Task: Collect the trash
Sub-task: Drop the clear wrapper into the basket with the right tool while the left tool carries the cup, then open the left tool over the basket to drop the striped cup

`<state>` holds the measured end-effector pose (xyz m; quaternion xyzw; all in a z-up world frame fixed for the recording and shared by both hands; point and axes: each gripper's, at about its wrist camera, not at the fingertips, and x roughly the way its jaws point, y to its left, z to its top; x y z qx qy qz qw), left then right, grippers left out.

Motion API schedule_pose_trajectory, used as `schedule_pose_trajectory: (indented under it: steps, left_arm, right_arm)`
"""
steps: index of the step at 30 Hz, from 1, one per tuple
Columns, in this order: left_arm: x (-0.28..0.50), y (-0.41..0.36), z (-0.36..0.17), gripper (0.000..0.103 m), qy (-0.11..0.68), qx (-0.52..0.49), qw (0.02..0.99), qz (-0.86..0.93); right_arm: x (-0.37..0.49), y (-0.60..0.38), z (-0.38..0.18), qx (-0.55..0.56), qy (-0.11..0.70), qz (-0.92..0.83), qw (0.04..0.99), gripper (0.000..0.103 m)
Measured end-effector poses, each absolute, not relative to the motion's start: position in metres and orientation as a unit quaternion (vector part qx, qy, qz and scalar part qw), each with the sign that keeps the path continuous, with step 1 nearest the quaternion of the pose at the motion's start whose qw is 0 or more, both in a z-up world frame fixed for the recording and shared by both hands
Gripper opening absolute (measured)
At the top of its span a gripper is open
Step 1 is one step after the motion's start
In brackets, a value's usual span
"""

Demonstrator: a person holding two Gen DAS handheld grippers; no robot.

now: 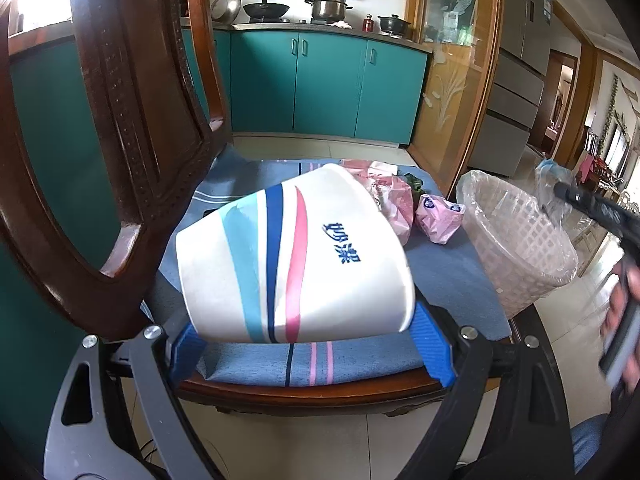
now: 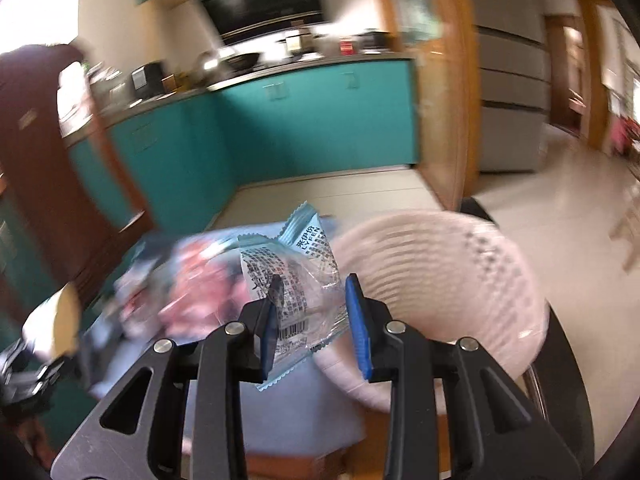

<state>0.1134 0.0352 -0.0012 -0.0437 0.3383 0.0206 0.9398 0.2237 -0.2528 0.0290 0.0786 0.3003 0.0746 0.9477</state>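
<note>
Between your left gripper's (image 1: 312,344) wide blue pads sits a white paper bowl (image 1: 294,256) with blue characters, gripped above the chair cushion; your right gripper (image 2: 316,320) holds a clear "LYFEN" wrapper (image 2: 296,276) beside the pink basket (image 2: 448,280).

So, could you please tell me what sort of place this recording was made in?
Most likely a home kitchen: teal cabinets under a counter, a wok and a steel pot on the stove, and a refrigerator beyond the wooden door frame.
</note>
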Motion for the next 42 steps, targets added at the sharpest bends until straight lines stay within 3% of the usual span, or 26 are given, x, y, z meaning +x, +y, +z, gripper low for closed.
schedule_pose_trajectory:
  steps: [1,2,6,8,11,16,23,25,28,33,42]
  left_arm:
    - [0.114,0.035,-0.002,0.088,0.339,-0.044,0.939,0.020]
    - [0.114,0.033,-0.002,0.088,0.340,-0.042,0.939,0.019]
    - [0.115,0.022,-0.004,0.088,0.343,-0.034,0.939,0.012]
    - [0.115,0.015,-0.005,0.088,0.341,-0.031,0.940,0.005]
    - [0.116,0.001,-0.008,0.088,0.341,-0.029,0.939,-0.013]
    - [0.132,-0.051,-0.011,0.088,0.345,-0.007,0.936,-0.066]
    - [0.205,-0.185,0.017,0.088,0.333,0.033,0.926,-0.177]
    - [0.234,-0.218,0.016,0.094,0.350,0.038,0.913,-0.208]
    - [0.267,-0.240,-0.006,0.095,0.397,0.056,0.899,-0.174]
    - [0.234,-0.192,-0.017,0.096,0.398,0.043,0.904,-0.150]
    - [0.125,-0.036,0.014,0.099,0.328,0.036,0.943,-0.040]
  right_arm:
    - [0.233,-0.264,0.024,0.085,0.302,0.060,0.948,0.039]
    - [0.240,-0.272,0.017,0.087,0.311,0.049,0.945,0.054]
    - [0.245,-0.297,0.007,0.134,0.343,0.030,0.929,0.064]
    - [0.226,-0.303,0.023,0.154,0.307,0.037,0.938,0.086]
    - [0.191,-0.315,0.045,0.177,0.229,0.014,0.957,0.099]
    - [0.162,-0.343,0.057,0.230,0.161,-0.022,0.960,0.099]
    - [0.163,-0.372,0.053,0.274,0.136,-0.064,0.950,0.099]
    - [0.163,-0.374,0.053,0.280,0.135,-0.066,0.948,0.099]
    - [0.166,-0.371,0.054,0.278,0.140,-0.058,0.949,0.099]
    - [0.168,-0.360,0.055,0.258,0.153,-0.033,0.953,0.099]
    - [0.169,-0.259,0.050,0.155,0.221,0.077,0.960,0.099]
